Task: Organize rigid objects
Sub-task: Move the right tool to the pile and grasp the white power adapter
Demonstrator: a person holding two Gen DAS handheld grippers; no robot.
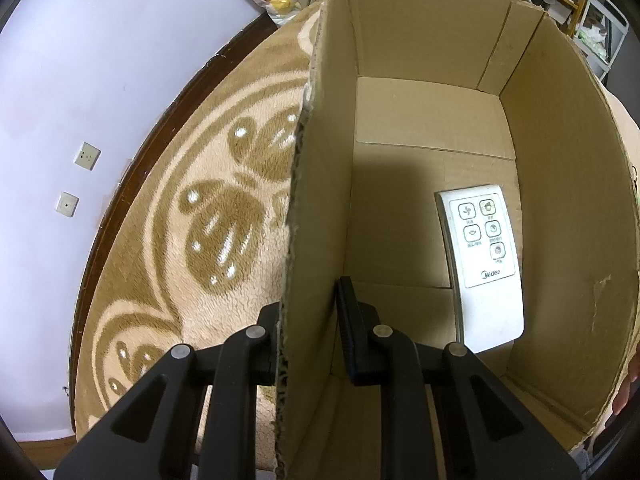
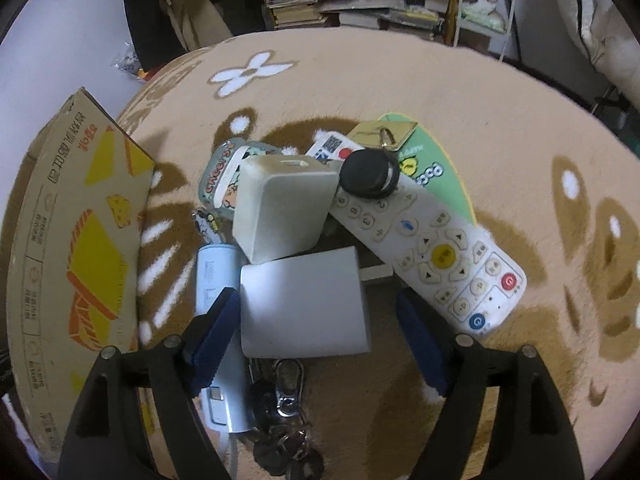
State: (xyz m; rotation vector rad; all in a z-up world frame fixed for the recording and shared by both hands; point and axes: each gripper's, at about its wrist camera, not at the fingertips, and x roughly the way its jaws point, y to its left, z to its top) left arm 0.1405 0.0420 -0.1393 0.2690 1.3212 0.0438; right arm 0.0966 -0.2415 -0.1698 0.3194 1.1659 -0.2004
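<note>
In the left wrist view an open cardboard box (image 1: 560, 184) stands on the carpet, and my left gripper (image 1: 308, 316) is shut on its left wall, one finger outside and one inside. A white remote (image 1: 484, 264) lies flat on the box floor by the right wall. The right wrist view shows a pile on the carpet: a grey block (image 2: 304, 304), a cream block (image 2: 284, 204), a long white remote (image 2: 432, 248), a black round fob (image 2: 370, 174), a light blue power bank (image 2: 212, 276) and keys (image 2: 286, 404). My right gripper (image 2: 316, 312) is open, its fingers on either side of the grey block.
The cardboard box's printed outer side (image 2: 80, 240) rises left of the pile. A cartoon case (image 2: 222, 176), a green card (image 2: 436, 168) and a gold tag (image 2: 380, 130) lie at the pile's far side. Shelves (image 2: 360, 0) stand beyond the patterned carpet (image 2: 520, 120).
</note>
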